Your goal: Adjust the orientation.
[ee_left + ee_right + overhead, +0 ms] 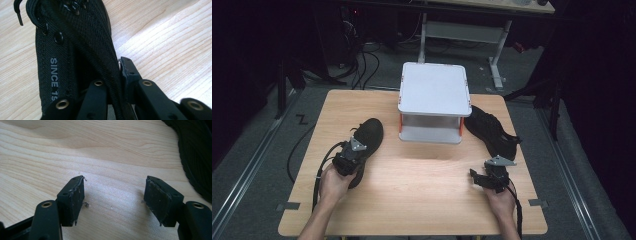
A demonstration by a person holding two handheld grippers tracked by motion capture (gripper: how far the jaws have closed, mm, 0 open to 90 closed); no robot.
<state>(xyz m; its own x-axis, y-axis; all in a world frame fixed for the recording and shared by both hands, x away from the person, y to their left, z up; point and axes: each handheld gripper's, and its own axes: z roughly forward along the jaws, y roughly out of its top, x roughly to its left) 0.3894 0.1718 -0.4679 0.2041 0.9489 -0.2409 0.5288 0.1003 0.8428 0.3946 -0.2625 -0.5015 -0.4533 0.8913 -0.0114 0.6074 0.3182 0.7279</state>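
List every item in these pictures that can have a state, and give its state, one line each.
left gripper: shut on the left shoe's tongue.
right gripper: open, holding nothing.
left shoe: on the table, gripped, laces loose.
right shoe: lying beside the rack, untouched.
white rack: upright, top bare.

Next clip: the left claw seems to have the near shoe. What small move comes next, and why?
Probably lift the left shoe slightly off the table. The left claw is already shut on the shoe's tongue, so the grip looks set, while the right claw hangs open over bare wood. The white two-level rack behind may be the goal, though that is a guess.
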